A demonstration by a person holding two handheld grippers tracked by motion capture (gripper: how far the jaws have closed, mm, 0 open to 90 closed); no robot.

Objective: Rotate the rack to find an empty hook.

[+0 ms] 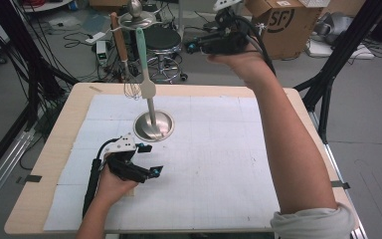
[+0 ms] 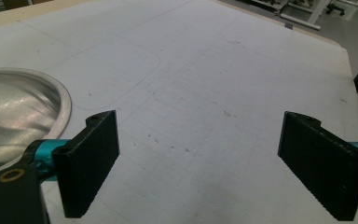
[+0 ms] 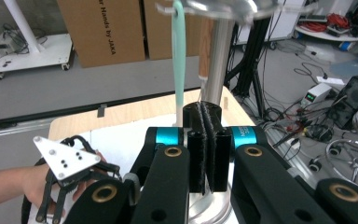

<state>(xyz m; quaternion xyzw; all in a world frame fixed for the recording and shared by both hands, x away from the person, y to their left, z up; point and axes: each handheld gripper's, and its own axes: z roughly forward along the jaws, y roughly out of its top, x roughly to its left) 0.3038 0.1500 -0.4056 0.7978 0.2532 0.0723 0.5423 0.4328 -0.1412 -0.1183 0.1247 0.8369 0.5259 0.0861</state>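
1. Utensil stand (image 1: 153, 125): base on the mat; a teal spatula (image 1: 144, 64) and a whisk (image 1: 129, 82) hang from its top for easy reach.
2. Right gripper (image 1: 193, 47): raised beside the rack, jaws pressed together, empty.
3. Left gripper (image 1: 150, 159): resting near the base, jaws spread wide.

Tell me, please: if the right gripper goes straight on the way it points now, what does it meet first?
Probably the steel post of the utensil stand: in the right gripper view the shut right gripper points at it, with the mint-green spatula hanging just beside. Depth is unclear, so the spatula could come first.
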